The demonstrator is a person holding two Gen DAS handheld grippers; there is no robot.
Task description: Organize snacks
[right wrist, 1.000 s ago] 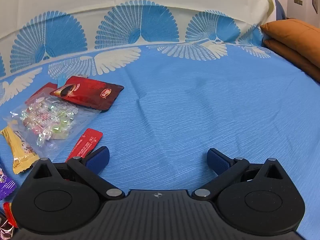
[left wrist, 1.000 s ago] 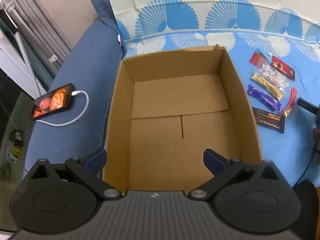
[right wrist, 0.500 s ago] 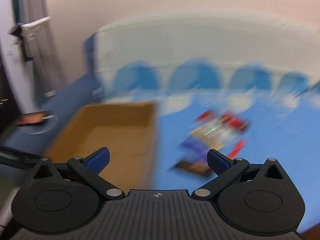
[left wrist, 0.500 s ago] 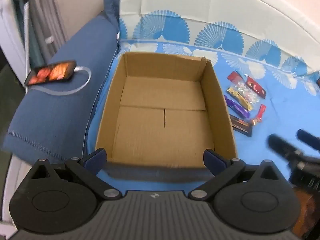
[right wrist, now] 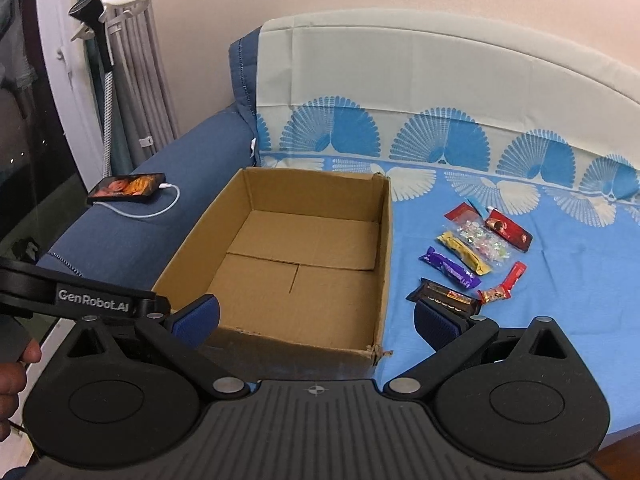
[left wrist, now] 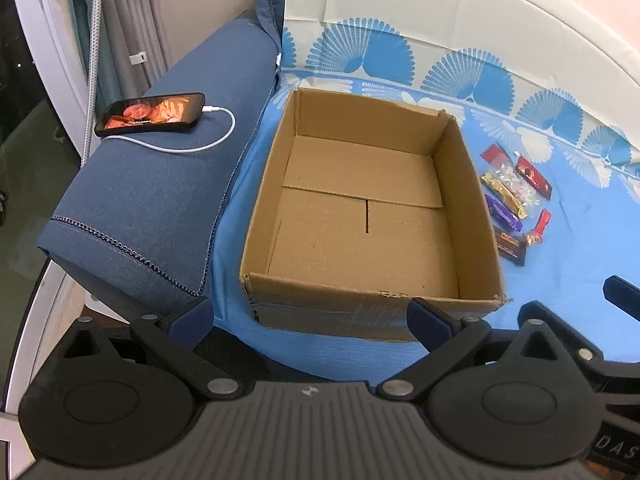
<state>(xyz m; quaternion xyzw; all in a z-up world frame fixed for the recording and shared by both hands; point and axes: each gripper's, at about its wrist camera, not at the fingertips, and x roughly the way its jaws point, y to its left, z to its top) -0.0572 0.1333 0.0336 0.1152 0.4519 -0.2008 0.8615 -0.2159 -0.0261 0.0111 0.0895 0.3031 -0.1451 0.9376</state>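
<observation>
Now, left gripper (left wrist: 309, 322): jaws spread wide, nothing between them, held off the near wall of the box.
Right gripper (right wrist: 317, 318): jaws likewise wide apart and empty; its left pad lies over the box's near left corner, its right pad just short of the dark bar.
Cardboard box (right wrist: 384, 264): open-topped and bare inside, straight ahead of both grippers, sitting on the blue sheet (right wrist: 500, 340).
Snacks: a loose cluster on the sheet, ahead and to the right of the right gripper, beside the box's right wall but apart from it.
Dark bar (right wrist: 442, 295): nearest to the right gripper.
Purple bar (right wrist: 450, 267): just beyond the dark one.
Yellow bar (right wrist: 464, 252), clear candy bag (right wrist: 482, 238), red pouch (right wrist: 510, 230): farther back.
Red stick (right wrist: 514, 275): at the cluster's right edge.
Phone (left wrist: 152, 115): ahead-left of the left gripper, on the sofa arm (left wrist: 152, 200), cable plugged in.
</observation>
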